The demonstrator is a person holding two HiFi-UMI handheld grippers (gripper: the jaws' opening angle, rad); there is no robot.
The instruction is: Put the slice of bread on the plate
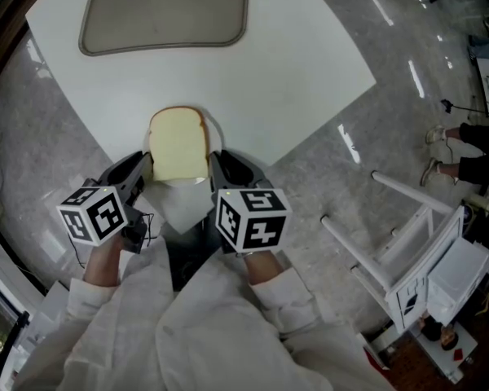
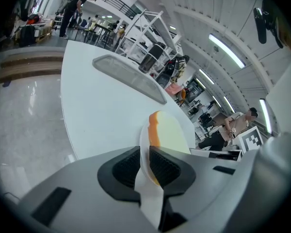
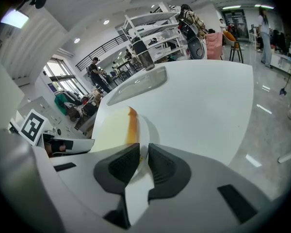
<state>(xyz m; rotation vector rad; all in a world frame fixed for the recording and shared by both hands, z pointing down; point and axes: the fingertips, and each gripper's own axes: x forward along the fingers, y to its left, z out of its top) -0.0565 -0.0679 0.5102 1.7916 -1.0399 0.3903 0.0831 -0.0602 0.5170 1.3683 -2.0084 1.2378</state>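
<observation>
**Q:** What is the setting?

**A:** A large white table stands on a glossy grey stone floor in a bright workshop hall. One corner of the table points towards the camera wearer. A shallow grey tray lies on the far part of the table. A white frame lies on the floor to the right.

**Q:** Where is the bread?

**A:** The slice of bread lies flat on a round white plate over the table's near corner. It is pale yellow with a brown crust, and its rounded top points away from the person. It covers most of the plate.

**Q:** What are the grippers doing?

**A:** Each one is clamped on the plate's thin rim. The left gripper pinches the left edge, with the bread just beyond its ribbed black pads. The right gripper pinches the opposite edge in the same way. Whether the plate rests on the table or is held just above it cannot be told.

**Q:** Is the person visible?

**A:** Only their white sleeves show, below the two marker cubes.
</observation>
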